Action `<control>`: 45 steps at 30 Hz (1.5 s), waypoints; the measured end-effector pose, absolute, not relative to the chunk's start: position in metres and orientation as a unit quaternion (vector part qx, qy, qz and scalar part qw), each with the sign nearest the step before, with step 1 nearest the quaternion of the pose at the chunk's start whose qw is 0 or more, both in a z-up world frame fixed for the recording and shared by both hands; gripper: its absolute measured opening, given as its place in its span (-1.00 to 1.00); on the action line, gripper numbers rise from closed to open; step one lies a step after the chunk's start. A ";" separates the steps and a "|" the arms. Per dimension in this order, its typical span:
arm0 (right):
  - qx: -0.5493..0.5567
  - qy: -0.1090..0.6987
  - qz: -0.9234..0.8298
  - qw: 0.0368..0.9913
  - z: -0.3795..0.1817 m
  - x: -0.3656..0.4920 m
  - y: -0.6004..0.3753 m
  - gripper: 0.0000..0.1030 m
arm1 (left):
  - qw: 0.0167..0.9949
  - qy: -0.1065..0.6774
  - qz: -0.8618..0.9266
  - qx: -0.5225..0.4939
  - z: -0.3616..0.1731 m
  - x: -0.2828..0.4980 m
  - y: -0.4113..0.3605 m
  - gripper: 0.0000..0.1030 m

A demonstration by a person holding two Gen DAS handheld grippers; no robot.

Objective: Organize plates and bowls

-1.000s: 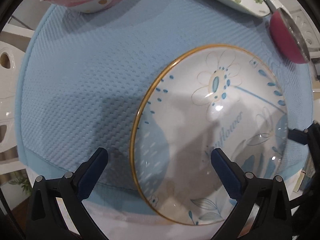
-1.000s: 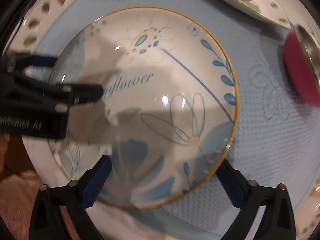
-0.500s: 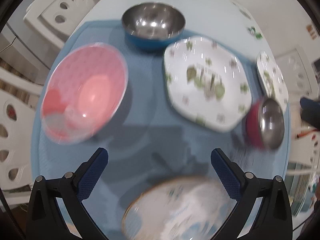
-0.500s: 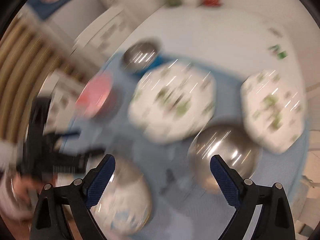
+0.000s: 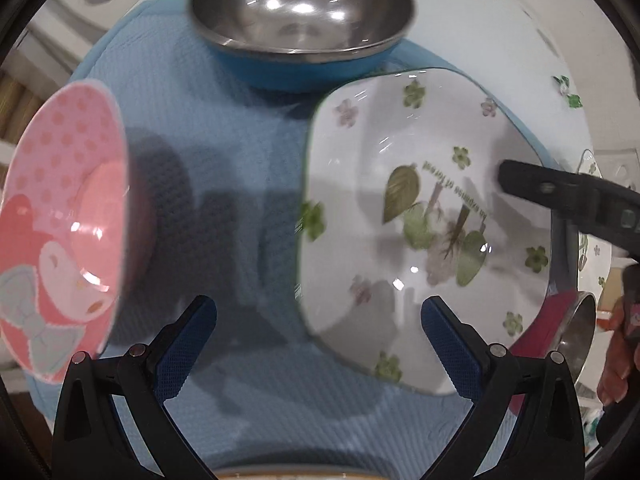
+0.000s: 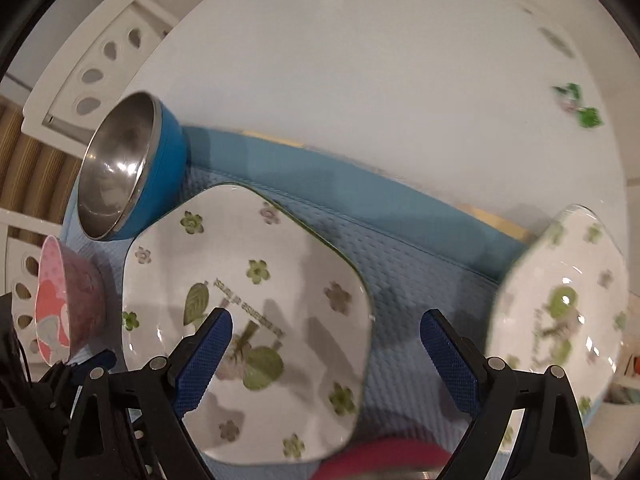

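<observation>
A: So, what does the left wrist view show?

B: The left gripper (image 5: 318, 320) hangs over a textured blue mat (image 5: 224, 184) with its blue-padded fingers spread wide and nothing between them. A white square plate with green leaves and flowers (image 5: 400, 184) lies ahead and to the right, with the right-hand finger over its near edge. Behind the plate stands a steel bowl with a blue outside (image 5: 302, 12), close to the plate's far rim. At the left edge sits a pink cartoon bowl (image 5: 60, 216), well apart from the plate. At the right, a steel bowl with a red outside (image 5: 560, 320) peeks out from behind the plate, and the black body of the other tool crosses the plate's right side.

A: And where is the right tool?

B: In the right wrist view, the right gripper (image 6: 324, 330) also stands spread, pinching nothing. Its left-hand finger is over the middle of the same leaf-patterned plate (image 6: 280, 280); its right-hand finger is over bare mat (image 6: 420, 272). The blue-sided steel bowl (image 6: 128, 168) stands at the plate's far left corner, and the pink bowl (image 6: 64, 308) is just left of the plate. A second white plate with green print (image 6: 560, 300), blurred, lies on the mat's right end, apart from the first. The red bowl's rim (image 6: 380, 460) shows at the bottom edge. Beyond the mat stretches a white table (image 6: 380, 80), with a white chair (image 6: 100, 56) at the upper left.
</observation>
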State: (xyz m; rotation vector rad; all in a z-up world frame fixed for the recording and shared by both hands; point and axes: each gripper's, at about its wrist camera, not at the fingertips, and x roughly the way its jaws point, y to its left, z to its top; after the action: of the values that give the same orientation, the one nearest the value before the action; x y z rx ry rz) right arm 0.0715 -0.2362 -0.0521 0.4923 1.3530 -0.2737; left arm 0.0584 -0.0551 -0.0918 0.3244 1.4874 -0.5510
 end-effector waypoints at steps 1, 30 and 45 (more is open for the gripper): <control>0.222 0.622 -0.119 0.742 -0.057 0.075 -0.236 0.84 | 0.692 0.661 -0.246 0.154 -0.093 0.058 -0.062 0.97; 0.177 0.640 -0.077 0.744 -0.082 0.091 -0.244 0.95 | 0.742 0.597 -0.264 0.154 -0.093 0.063 -0.102 0.53; 0.196 0.654 -0.021 0.730 -0.055 0.096 -0.246 0.30 | 0.732 0.623 -0.245 0.127 -0.090 0.061 -0.096 0.46</control>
State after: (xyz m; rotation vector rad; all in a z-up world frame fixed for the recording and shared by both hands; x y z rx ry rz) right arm 0.0964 -0.2458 -0.0545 0.4324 1.4402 -0.0459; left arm 0.0612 -0.0957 -0.0897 0.2786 1.3718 -0.5402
